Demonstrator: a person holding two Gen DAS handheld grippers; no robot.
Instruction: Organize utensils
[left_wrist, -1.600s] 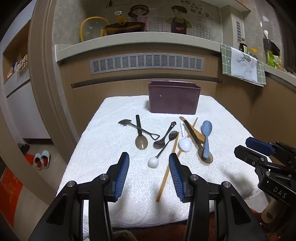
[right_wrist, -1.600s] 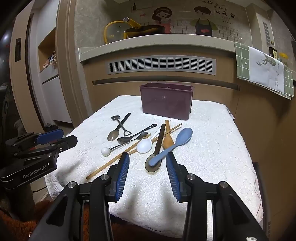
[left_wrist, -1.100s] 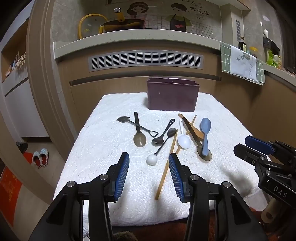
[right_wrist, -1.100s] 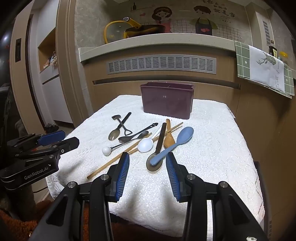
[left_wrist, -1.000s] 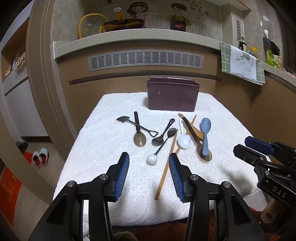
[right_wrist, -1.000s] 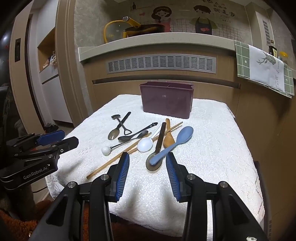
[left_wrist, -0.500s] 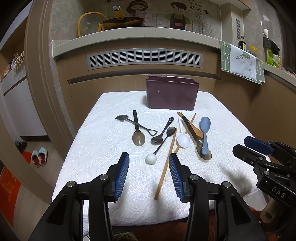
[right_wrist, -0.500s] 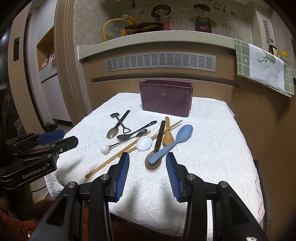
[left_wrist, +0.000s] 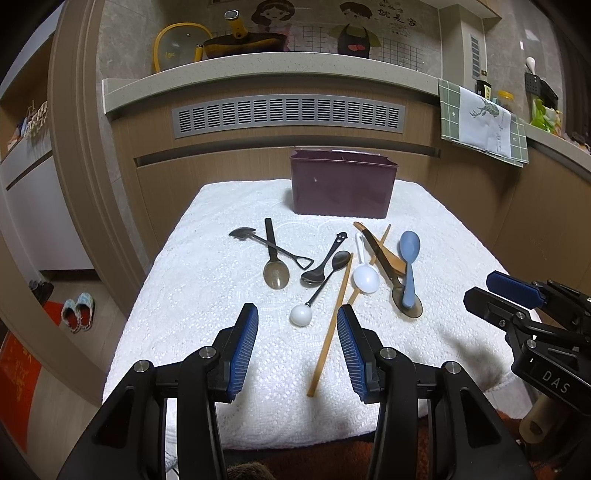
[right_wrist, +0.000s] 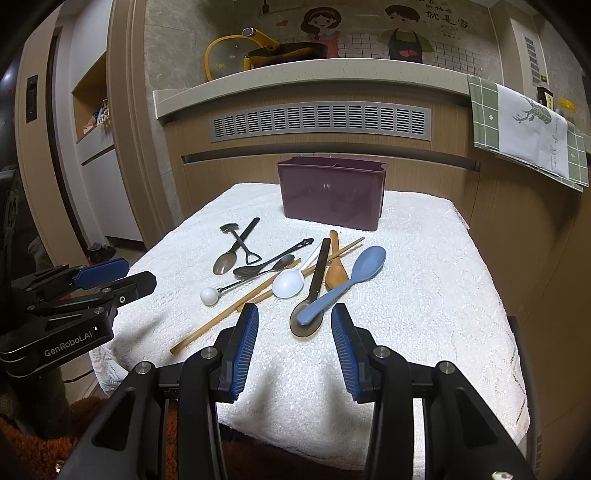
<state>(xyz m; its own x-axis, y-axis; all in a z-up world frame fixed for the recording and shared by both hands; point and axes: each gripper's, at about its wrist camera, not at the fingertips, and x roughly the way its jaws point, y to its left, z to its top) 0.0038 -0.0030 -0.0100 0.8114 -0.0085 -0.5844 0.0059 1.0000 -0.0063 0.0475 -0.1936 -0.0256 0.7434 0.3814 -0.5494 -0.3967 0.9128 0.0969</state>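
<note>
Several utensils lie loose on a white towel (left_wrist: 192, 288): a blue spoon (left_wrist: 409, 258) (right_wrist: 351, 277), a white spoon (left_wrist: 365, 277) (right_wrist: 289, 282), a wooden chopstick (left_wrist: 332, 325) (right_wrist: 229, 314), a white-ball-ended stirrer (left_wrist: 301, 314) (right_wrist: 209, 295), dark spoons and a small shovel-shaped spoon (left_wrist: 273, 247). A maroon utensil holder (left_wrist: 343, 186) (right_wrist: 332, 192) stands at the towel's far edge. My left gripper (left_wrist: 297, 332) is open and empty above the near edge, before the stirrer. My right gripper (right_wrist: 293, 330) is open and empty, just short of the blue spoon's handle.
A wooden cabinet front with a vent grille (left_wrist: 288, 114) stands behind the table. A counter above holds a yellow-rimmed lid and pan (left_wrist: 221, 37). A green towel (left_wrist: 484, 122) hangs at the right. Slippers (left_wrist: 75, 312) lie on the floor at the left.
Both grippers have risen and eased slightly back, so the table sits a little lower in both views. Both stay open; no utensil has moved.
</note>
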